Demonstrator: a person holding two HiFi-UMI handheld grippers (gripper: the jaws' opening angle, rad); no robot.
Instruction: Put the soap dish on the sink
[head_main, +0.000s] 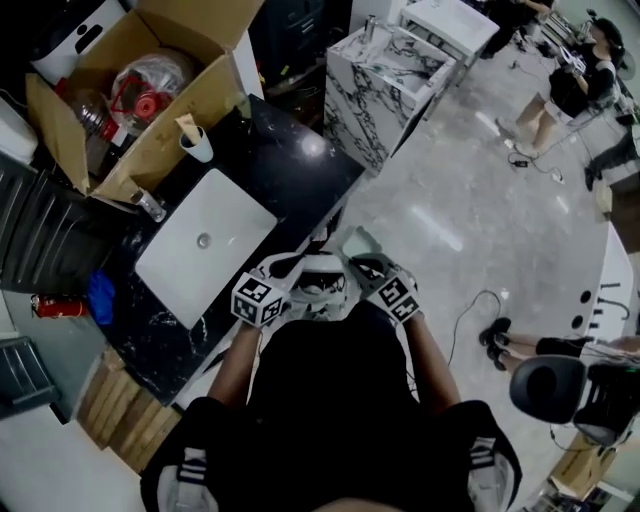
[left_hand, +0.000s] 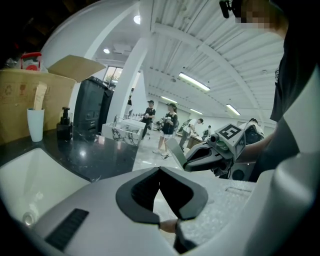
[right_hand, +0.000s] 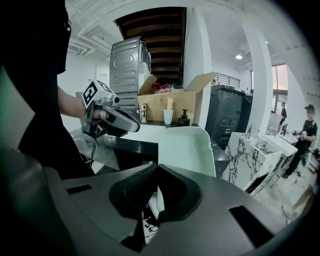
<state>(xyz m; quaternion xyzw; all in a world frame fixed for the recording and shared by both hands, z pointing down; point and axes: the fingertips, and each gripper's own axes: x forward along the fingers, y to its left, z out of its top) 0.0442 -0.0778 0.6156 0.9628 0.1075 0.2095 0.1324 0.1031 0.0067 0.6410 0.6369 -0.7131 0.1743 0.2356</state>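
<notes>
Soap dish (right_hand: 186, 150) is upright, pinched by its edge in the right gripper (right_hand: 156, 169). Left gripper (left_hand: 160, 171) has its jaws pressed together on nothing. Both hover just off the white sink (head_main: 170, 265).

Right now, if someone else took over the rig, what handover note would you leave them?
Left tool: shut, nothing in it, held close to the person's body beside the right one.
Right tool: shut on the edge of the soap dish, which is in the air, off the counter.
Sink: white basin set in the black counter, ahead and to the left.
Done: dish is in hand.
Left: carry it over and set it on the sink, then release.
</notes>
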